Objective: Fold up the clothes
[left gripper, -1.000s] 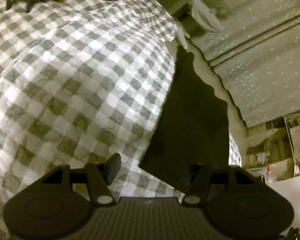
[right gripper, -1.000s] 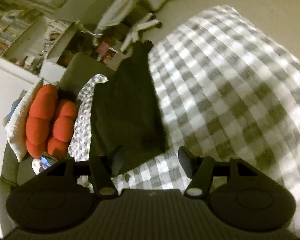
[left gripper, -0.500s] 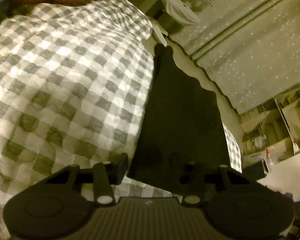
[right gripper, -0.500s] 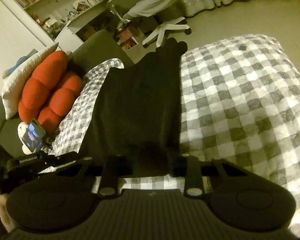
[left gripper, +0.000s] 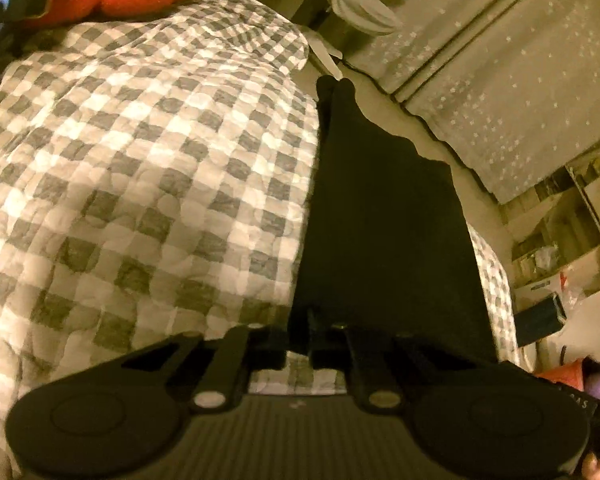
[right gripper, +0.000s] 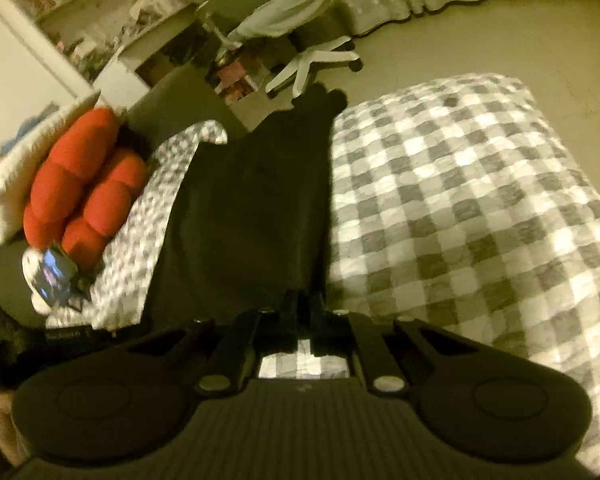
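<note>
A long black garment lies stretched across a bed with a grey-and-white checked quilt. In the left wrist view my left gripper is at the garment's near left corner, its jaws closing with the black cloth pinched between them. In the right wrist view the same black garment runs away from me, and my right gripper is at its near right corner, jaws closing on the hem. The far end of the garment hangs over the bed's far edge.
A red cushion and a phone on a stand sit at the head of the bed. A white office chair, star-patterned curtains and shelves stand beyond the checked quilt. The floor lies beyond the foot of the bed.
Both grippers went from wide open to nearly shut, each closing on a near corner of the black garment. Both wrists rolled, so the garment now runs straighter ahead.
</note>
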Tool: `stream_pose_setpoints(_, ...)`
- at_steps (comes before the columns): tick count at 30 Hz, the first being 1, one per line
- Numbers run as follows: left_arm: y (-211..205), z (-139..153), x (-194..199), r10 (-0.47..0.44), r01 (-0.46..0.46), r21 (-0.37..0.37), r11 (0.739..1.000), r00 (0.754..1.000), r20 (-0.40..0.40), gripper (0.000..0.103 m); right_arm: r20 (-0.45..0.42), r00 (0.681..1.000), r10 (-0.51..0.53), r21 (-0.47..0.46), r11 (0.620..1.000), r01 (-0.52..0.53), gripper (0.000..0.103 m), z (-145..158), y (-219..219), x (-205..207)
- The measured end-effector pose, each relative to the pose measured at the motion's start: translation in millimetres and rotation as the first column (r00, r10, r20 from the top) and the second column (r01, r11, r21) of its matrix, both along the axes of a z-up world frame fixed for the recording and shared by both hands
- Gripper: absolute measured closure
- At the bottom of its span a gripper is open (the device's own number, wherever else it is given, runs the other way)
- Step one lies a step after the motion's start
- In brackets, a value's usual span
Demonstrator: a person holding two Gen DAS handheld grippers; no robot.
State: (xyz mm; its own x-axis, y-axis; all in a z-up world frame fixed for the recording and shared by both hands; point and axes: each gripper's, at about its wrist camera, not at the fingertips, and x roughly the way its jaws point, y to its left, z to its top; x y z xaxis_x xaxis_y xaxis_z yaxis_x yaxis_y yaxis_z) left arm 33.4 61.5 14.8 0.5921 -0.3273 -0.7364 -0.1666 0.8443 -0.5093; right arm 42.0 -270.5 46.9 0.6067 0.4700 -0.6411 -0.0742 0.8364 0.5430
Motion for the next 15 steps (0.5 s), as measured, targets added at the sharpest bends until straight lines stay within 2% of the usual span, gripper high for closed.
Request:
stream_pose_setpoints(2, 2.6, -0.1, -0.9, 0.012, -0.012, -0.006, 1.000, 1.000, -0.009, 0.087, 0.000, 1.000, -0.001, 0.009, 1.000, 0.001, 0.087, 1.4, -4.1, -0.8)
stream_pose_setpoints(7, -0.7, 0.1, -3.3, 0.012, -0.012, 0.003, 1.000, 1.000, -0.006, 0.082, 0.022, 0.999, 0.024, 0.011, 1.000, -0.025, 0.087, 3.0, 2.7, -3.2)
stream_pose_setpoints(11, -8.7, -0.9, -4.0, -0.008, 0.007, 0.040, 0.999, 1.000, 0.005, 0.082, -0.013, 0.998, 0.062, -0.045, 0.997, -0.063, 0.087, -3.3, 15.2, 0.4)
stream_pose_setpoints(13, -11.1, -0.2, -4.5, -0.017, 0.017, 0.069, 0.997, 1.000, 0.008, 0.087, -0.042, 0.997, 0.058, -0.102, 0.993, -0.062, 0.087, -9.0, 18.5, 2.9)
stream_pose_setpoints(14, -11.9, 0.5, -4.8, -0.023, 0.023, 0.083, 0.996, 1.000, 0.006, 0.091, -0.050, 0.998, 0.047, -0.131, 0.990, -0.054, 0.094, -11.0, 19.2, 3.8)
stream_pose_setpoints(15, -12.6, 1.2, -5.1, -0.030, 0.029, 0.097, 0.995, 1.000, 0.004, 0.092, -0.047, 0.998, 0.048, -0.135, 0.989, -0.054, 0.094, -10.7, 18.2, 4.1)
